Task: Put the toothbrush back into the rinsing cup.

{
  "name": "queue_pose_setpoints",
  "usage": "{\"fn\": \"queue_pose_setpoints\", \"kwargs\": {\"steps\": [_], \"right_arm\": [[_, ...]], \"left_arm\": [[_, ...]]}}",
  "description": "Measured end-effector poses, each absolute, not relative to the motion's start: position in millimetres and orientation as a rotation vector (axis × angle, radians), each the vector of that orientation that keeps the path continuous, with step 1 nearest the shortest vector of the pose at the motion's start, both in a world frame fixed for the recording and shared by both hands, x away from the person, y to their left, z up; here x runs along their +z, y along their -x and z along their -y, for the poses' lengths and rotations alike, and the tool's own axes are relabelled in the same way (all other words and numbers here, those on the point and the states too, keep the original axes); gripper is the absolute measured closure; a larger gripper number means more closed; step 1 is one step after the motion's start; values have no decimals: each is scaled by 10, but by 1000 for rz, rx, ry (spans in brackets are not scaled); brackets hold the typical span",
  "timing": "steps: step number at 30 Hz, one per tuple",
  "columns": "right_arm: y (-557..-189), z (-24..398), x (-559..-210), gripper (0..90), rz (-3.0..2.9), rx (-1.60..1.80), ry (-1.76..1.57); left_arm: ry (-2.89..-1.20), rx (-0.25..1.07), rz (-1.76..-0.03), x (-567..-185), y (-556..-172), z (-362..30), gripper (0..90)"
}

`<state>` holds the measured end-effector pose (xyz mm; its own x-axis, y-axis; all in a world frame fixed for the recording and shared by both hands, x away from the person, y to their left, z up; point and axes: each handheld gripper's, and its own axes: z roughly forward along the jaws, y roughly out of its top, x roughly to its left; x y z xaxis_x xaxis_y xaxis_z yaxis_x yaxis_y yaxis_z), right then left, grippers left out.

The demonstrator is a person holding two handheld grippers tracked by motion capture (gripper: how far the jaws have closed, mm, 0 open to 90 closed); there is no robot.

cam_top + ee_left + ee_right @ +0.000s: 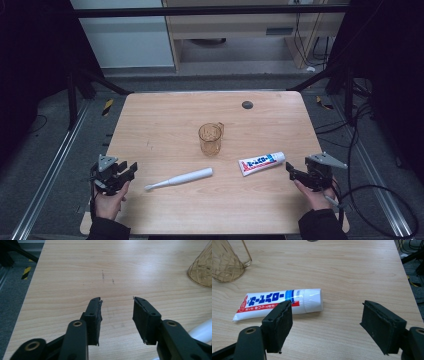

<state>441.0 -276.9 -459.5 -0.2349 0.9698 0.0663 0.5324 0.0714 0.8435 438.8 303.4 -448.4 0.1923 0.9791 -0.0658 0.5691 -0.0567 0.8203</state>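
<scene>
An amber see-through cup (210,138) with a handle stands upright in the middle of the wooden table (160,115). A white toothbrush (180,178) lies flat in front of it, bristle end to the left. A white toothpaste tube (261,163) with red and blue print lies to the right. My left gripper (129,167) rests at the table's left front, open and empty (117,300), with the toothbrush handle (202,331) beside its right jaw and the cup (202,270) farther off. My right gripper (291,171) sits at the right front, open (327,302), just short of the tube's cap end (269,301).
A black round plug (247,105) sits in the table near its far edge. Metal rails run along the floor on both sides, and cables (370,195) lie on the floor at the right. The table's right edge (407,282) is close to my right gripper.
</scene>
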Motion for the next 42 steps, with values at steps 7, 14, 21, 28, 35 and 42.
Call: {"fn": "queue_pose_setpoints", "kwargs": {"steps": [7, 14, 21, 28, 35, 42], "right_arm": [[-4402, 2708, -4547, 283, -1827, 1090, -1469], [-4412, 2634, -4545, 289, -1854, 1089, -1447], [-4418, 2550, -4557, 300, -1887, 1081, -1416], [-4445, 2496, -4556, 299, -1896, 1090, -1410], [-4444, 2453, -4536, 298, -1894, 1089, -1391], [-4462, 2431, -4547, 298, -1904, 1086, -1382]], "left_arm": [[-1728, 619, -1418, -4416, -4353, -2919, 690], [-1743, 565, -1390, -4396, -4331, -2846, 822], [-1778, 528, -1334, -4375, -4325, -2742, 893], [-1802, 518, -1277, -4323, -4362, -2578, 895], [-1829, 504, -1225, -4273, -4448, -2327, 896], [-1851, 500, -1183, -4230, -4535, -2114, 896]]}}
